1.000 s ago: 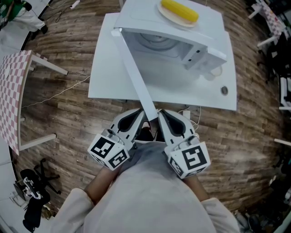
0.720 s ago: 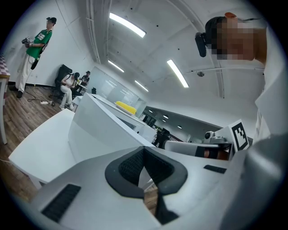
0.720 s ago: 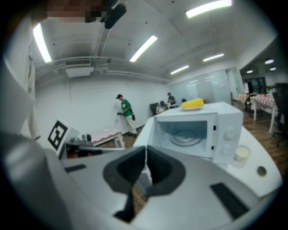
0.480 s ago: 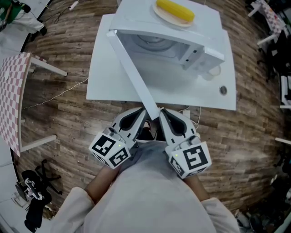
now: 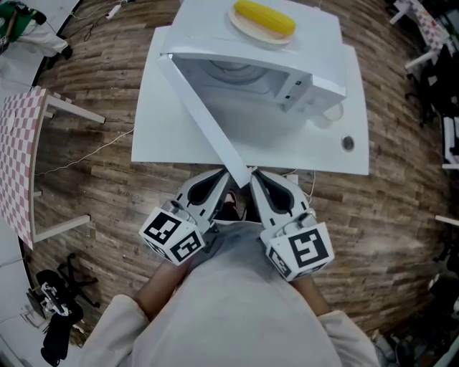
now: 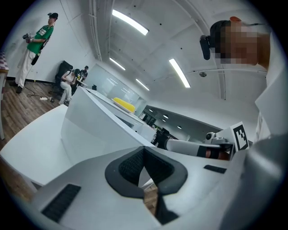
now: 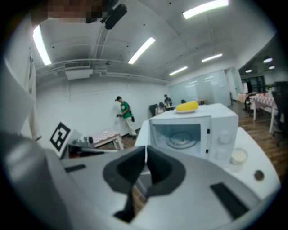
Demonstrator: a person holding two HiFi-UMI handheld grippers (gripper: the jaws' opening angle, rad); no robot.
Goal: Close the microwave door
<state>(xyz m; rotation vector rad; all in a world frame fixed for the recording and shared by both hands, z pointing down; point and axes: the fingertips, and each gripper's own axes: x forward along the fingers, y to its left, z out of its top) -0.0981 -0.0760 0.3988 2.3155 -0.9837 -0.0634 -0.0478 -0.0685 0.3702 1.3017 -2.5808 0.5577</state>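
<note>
– Left gripper [image 6: 144, 152]: jaws pressed together, nothing between them. Right gripper [image 7: 146, 155] the same, shut and empty. Both sit close in front of the person's body, tips pointing toward the table [image 5: 161, 136].

– Where's the microwave door [image 5: 204, 116]?

– Wide open. Hinged at the microwave's [image 5: 315, 39] left front corner, it swings out past the table edge toward the person. Its free end falls right between the two gripper tips in the head view. Can't tell whether either gripper touches it.

– Cavity visible?

– Yes, the glass turntable [image 7: 180, 138] shows inside, bare as far as I can make out. An ear of corn [image 5: 264, 17] lies on a plate [image 5: 241, 26] on top of the microwave. A small cup [image 5: 328, 112] stands on the table just right of the control panel.

– Progress?

– My read: closing hasn't started. The door sits at a large angle to the front. The whole swing remains, then a press to latch it.

– Next move?

– Likely a push with a shut gripper on the door's outer face near the free end, sweeping it round to the right until it meets the front.
</note>
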